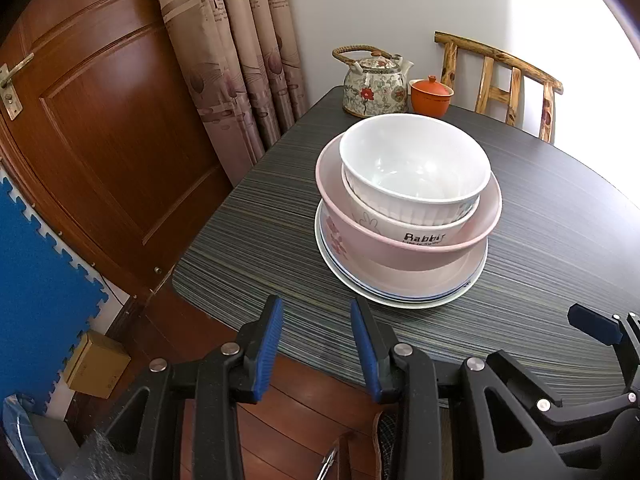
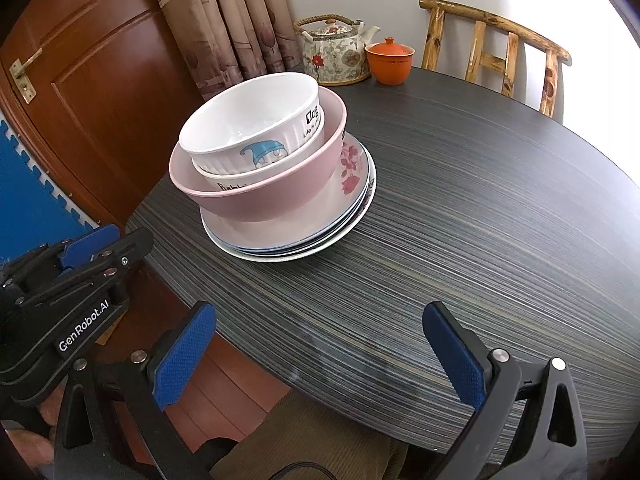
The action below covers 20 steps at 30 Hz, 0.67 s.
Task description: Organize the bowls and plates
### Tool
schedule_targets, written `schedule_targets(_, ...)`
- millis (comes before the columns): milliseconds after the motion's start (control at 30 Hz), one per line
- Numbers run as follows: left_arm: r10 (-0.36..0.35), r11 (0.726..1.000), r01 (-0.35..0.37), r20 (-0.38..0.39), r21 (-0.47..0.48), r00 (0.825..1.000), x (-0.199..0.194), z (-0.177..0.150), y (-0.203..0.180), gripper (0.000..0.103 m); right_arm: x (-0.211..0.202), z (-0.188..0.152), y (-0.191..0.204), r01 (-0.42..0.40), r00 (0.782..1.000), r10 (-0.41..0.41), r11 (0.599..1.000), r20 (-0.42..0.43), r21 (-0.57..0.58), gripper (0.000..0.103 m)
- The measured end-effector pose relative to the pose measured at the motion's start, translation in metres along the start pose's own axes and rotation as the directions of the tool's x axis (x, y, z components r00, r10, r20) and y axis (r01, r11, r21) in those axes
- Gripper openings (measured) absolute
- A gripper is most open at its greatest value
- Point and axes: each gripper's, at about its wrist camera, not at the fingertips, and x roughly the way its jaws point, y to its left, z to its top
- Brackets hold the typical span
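The dark striped counter (image 1: 540, 240) carries a stack of plates (image 1: 400, 296), a floral teapot (image 1: 374, 88) and an orange lidded cup (image 1: 431, 96).

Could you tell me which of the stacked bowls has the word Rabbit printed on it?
The middle bowl, nested between the ribbed white top bowl and the pink outer bowl.

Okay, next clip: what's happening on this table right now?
A person holds two black grippers with blue pads at the near edge of a dark striped table. Both are open and empty: the left gripper slightly parted, the right gripper wide. Nothing is being touched. The dishes sit stacked: a ribbed white bowl in a white "Rabbit" bowl, in a pink bowl, on stacked plates. A floral teapot and lidded orange cup stand behind.
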Motion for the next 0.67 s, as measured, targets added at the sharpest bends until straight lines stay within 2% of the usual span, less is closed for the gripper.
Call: schedule_targets(667,-0.005,1.0,0.005,-0.008,-0.016,1.0,-0.0016,-0.0041,-0.003,0.036,0.0017,-0.0015,0.0017,0.004,1.0,-0.004,1.0,-0.005,-0.005,0.103)
